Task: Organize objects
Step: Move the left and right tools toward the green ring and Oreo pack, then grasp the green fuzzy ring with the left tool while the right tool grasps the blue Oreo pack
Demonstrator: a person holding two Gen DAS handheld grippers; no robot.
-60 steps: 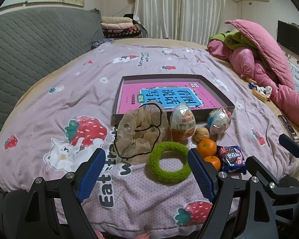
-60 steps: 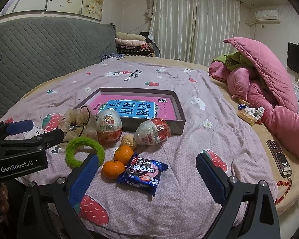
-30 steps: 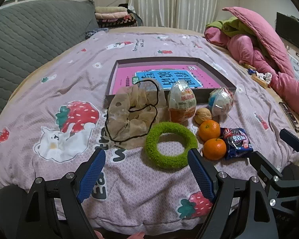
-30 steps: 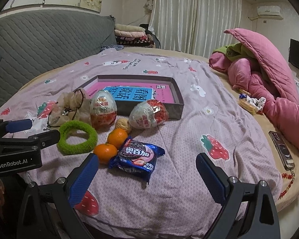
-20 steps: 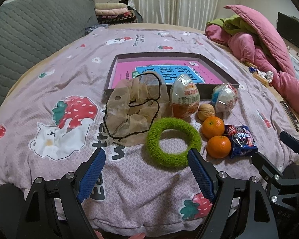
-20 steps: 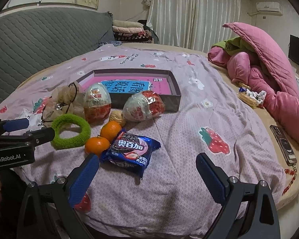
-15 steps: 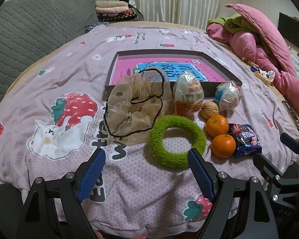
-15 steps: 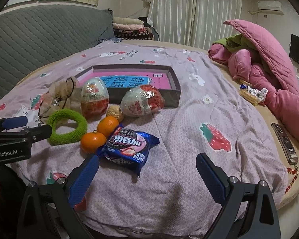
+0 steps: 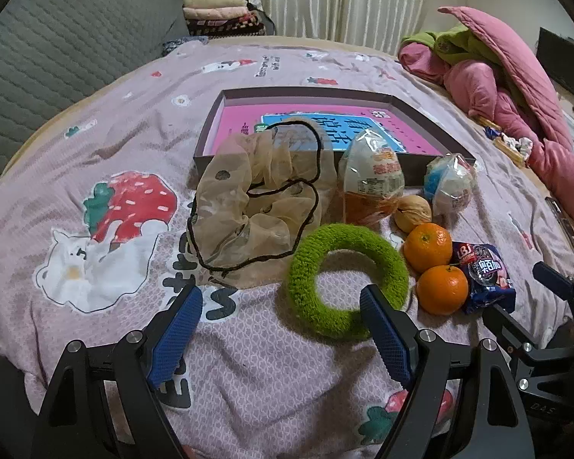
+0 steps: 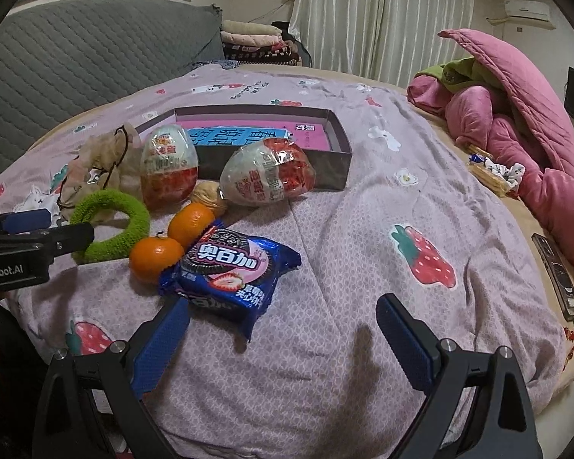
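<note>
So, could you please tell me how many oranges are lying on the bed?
2. One orange lies against the cookie packet, beside the green ring. The other orange lies just behind it, next to the walnut. None appears hidden.

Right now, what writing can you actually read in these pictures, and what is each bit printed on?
"奥百加": blue cookie packet.
"enRobot.AI", first letter cut off: left gripper body, seen from the right wrist.
"看" and "话" among big white characters: book in the grey box.
Bedsheet lettering: partly hidden, unreadable.
Print on both wrapped eggs: too small to read.
</note>
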